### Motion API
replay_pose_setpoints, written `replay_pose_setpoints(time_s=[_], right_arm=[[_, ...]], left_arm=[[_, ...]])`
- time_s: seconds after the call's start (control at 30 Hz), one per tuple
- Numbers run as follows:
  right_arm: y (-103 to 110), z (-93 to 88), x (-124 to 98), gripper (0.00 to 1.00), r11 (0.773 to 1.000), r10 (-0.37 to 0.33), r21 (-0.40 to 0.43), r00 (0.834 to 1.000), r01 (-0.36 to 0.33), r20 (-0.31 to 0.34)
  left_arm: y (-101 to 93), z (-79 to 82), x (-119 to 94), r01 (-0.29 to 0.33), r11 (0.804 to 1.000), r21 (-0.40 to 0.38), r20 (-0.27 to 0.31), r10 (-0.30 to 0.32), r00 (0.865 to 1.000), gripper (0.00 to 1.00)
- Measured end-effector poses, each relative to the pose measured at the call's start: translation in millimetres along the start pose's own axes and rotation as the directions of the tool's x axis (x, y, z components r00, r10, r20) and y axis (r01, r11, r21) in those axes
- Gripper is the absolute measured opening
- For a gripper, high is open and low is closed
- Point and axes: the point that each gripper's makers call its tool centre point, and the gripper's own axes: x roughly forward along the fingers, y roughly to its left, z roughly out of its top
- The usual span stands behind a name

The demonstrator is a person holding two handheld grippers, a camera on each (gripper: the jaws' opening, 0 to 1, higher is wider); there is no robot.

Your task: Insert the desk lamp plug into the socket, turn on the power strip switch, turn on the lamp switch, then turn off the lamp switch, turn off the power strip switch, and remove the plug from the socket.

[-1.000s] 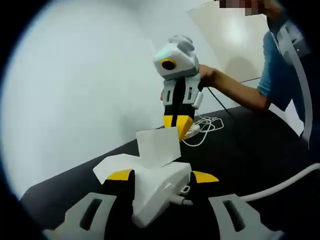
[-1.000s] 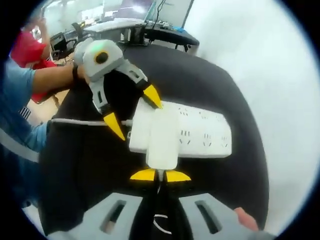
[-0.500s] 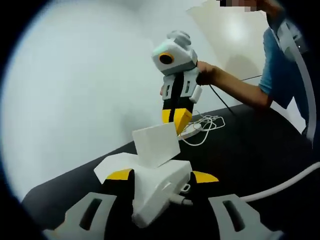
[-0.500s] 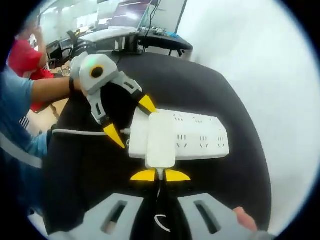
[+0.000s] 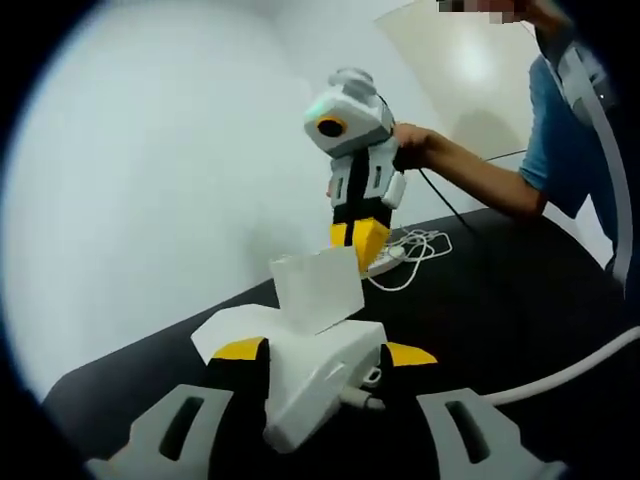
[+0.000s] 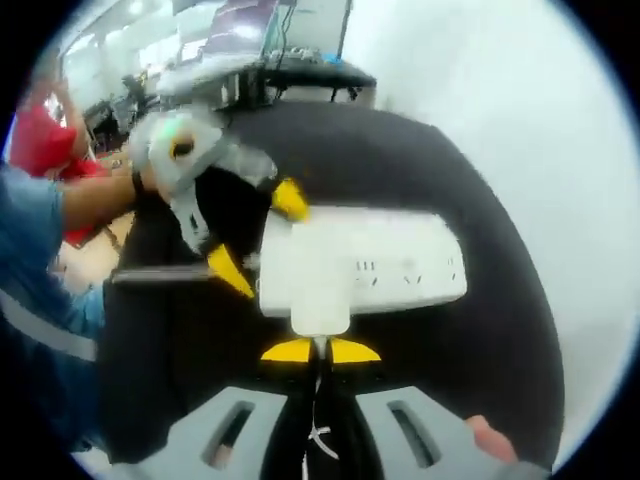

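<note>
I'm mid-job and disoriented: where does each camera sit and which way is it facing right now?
Left gripper view: rides the left gripper, looking along the black table past the white power strip between its jaws; the right gripper and the person's forearm show.
Right gripper view: rides the right gripper, looking down at the power strip; its shut jaws hold the white adapter plug; the left gripper and a blue sleeve show.
Both share strip, plug and table.

Bare black table (image 6: 480, 350) lies open right of the power strip (image 6: 400, 265); the left gripper (image 6: 250, 235) straddles the strip's left end; a coiled white cord (image 5: 410, 250) clutters the table behind.
</note>
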Motion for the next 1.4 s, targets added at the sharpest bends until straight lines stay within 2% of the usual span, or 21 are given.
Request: replay_pose_setpoints(time_s=[0.07,0.33,0.37,0.43,0.47,0.5,0.57,0.6,0.7,0.77,0.97,1.0,1.17,1.2,1.23,1.27,1.37,1.4], right_arm=[[1.0,-2.4,4.6,0.05,1.000,-0.009,-0.011,1.000,0.008,-0.011],[-5.4,11.7,-1.9,0.04,0.999,-0.033,0.021,0.997,0.032,0.071],[-2.5,6.0,0.8,0.04,1.000,-0.012,-0.007,0.999,0.012,0.044],[-5.5,-1.9,4.4,0.04,0.999,-0.028,-0.018,0.999,0.028,0.016],[-4.7,-6.6,4.6,0.04,0.998,-0.021,-0.057,1.000,0.020,-0.012],[-6.7,-6.4,6.1,0.04,0.999,-0.025,-0.019,1.000,0.025,-0.005],[-6.9,-10.8,6.3,0.04,0.999,-0.010,-0.037,1.000,0.009,-0.008],[-5.6,-13.0,10.8,0.04,1.000,0.008,-0.010,1.000,-0.008,-0.008],[-4.5,-27.6,20.0,0.04,0.999,0.029,-0.025,0.998,-0.031,-0.064],[-5.2,-24.4,19.2,0.04,0.999,0.031,-0.025,0.998,-0.032,-0.048],[-3.6,-28.6,25.5,0.04,0.998,0.035,-0.041,0.997,-0.038,-0.074],[2.2,-29.9,13.1,0.04,0.998,0.035,-0.043,0.998,-0.037,-0.056],[2.5,-21.2,8.1,0.04,0.999,0.049,0.007,0.998,-0.049,-0.029],[0.9,-9.5,4.6,0.04,0.999,0.032,0.013,0.999,-0.032,0.018],[2.4,-2.6,-0.8,0.04,0.999,0.034,0.041,0.998,-0.036,0.044],[1.4,1.8,-4.1,0.04,0.998,0.043,0.032,0.998,-0.045,0.055],[-0.8,1.2,-1.9,0.04,0.999,0.022,0.024,0.999,-0.023,0.045],[-3.3,4.5,-2.4,0.04,1.000,0.001,0.029,0.998,-0.002,0.061]], left_arm=[[-0.8,-0.9,0.7,0.000,1.000,0.003,-0.004,0.000,1.000,0.42],[0.7,0.4,0.9,-0.015,1.000,-0.005,0.001,0.015,1.000,0.43],[0.0,0.1,1.1,-0.013,1.000,-0.004,0.002,0.013,1.000,0.43],[-1.9,-0.8,3.1,-0.006,1.000,0.001,0.003,0.006,1.000,0.43],[-3.8,-1.1,3.7,0.001,1.000,0.010,0.003,-0.001,1.000,0.42],[-3.3,-0.1,4.4,-0.002,1.000,0.009,0.004,0.002,1.000,0.42],[-4.0,0.4,4.6,0.002,1.000,0.012,0.005,-0.002,1.000,0.42],[-3.9,0.5,4.4,0.001,1.000,0.011,0.005,-0.001,1.000,0.42],[-3.6,0.5,4.6,0.001,1.000,0.011,0.005,-0.001,1.000,0.42],[-3.3,0.6,4.5,0.001,1.000,0.011,0.005,-0.001,1.000,0.42],[-1.6,1.6,4.6,-0.001,1.000,0.019,0.009,0.000,1.000,0.43],[-1.3,0.9,4.5,-0.002,1.000,0.016,0.006,0.002,1.000,0.43],[-1.2,-1.0,4.6,-0.003,1.000,0.002,-0.012,0.003,1.000,0.43],[-1.2,-1.1,4.6,-0.003,1.000,0.002,-0.014,0.003,1.000,0.43],[-1.3,-1.0,4.9,-0.003,1.000,0.003,-0.018,0.003,1.000,0.43],[-0.9,-1.0,4.4,-0.003,1.000,0.000,-0.019,0.003,1.000,0.44],[-0.1,-2.5,4.6,-0.006,1.000,-0.003,-0.017,0.006,1.000,0.44],[1.0,-2.1,4.4,-0.011,1.000,-0.011,-0.013,0.011,1.000,0.44]])
